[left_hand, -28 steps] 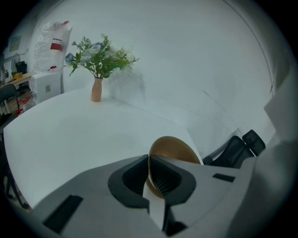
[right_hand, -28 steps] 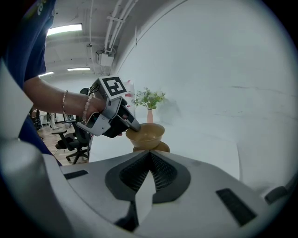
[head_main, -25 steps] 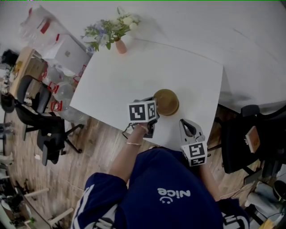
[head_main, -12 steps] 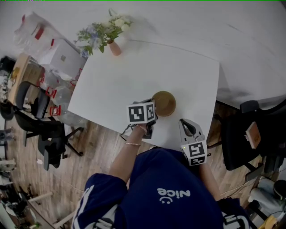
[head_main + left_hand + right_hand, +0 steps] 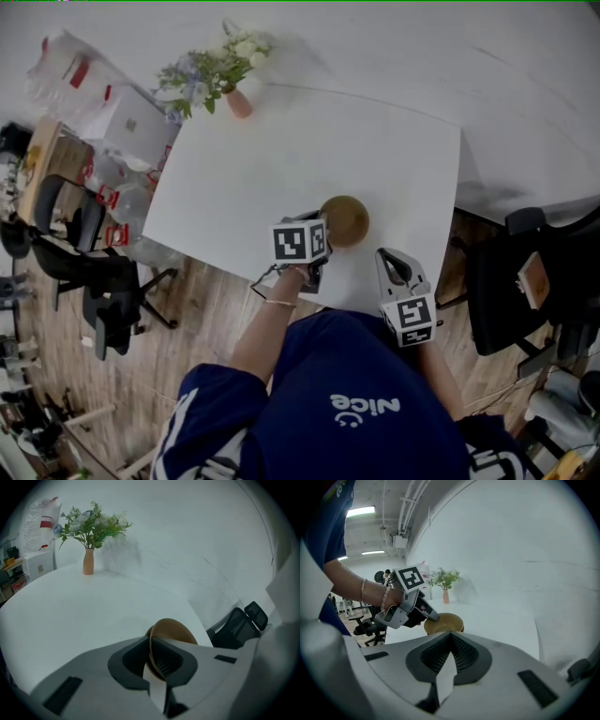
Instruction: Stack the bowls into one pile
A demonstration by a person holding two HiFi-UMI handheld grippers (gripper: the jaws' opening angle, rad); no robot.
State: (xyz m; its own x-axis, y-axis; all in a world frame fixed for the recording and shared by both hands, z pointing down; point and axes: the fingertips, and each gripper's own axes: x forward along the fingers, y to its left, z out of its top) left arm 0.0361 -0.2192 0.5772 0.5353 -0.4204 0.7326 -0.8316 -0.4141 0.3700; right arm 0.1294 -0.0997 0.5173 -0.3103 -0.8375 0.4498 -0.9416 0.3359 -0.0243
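Observation:
A brown bowl (image 5: 344, 221) stands on the white table (image 5: 281, 159) near its front edge; in the left gripper view a second rim seems to show just behind this bowl (image 5: 173, 632). My left gripper (image 5: 323, 240) is shut on the bowl's near left rim, and that rim runs between the pads (image 5: 161, 660). My right gripper (image 5: 389, 259) hovers at the table's front edge, right of the bowl and apart from it. It is shut (image 5: 451, 641) with nothing in it. From there the bowl (image 5: 443, 623) and the left gripper (image 5: 435, 616) lie straight ahead.
A pink vase with flowers (image 5: 236, 98) stands at the table's far left corner. Black office chairs (image 5: 94, 281) and boxes crowd the floor to the left. Another black chair (image 5: 511, 291) stands to the right of the table.
My left gripper has sunk slightly with the bowl's rim still in it. The right gripper has kept its place.

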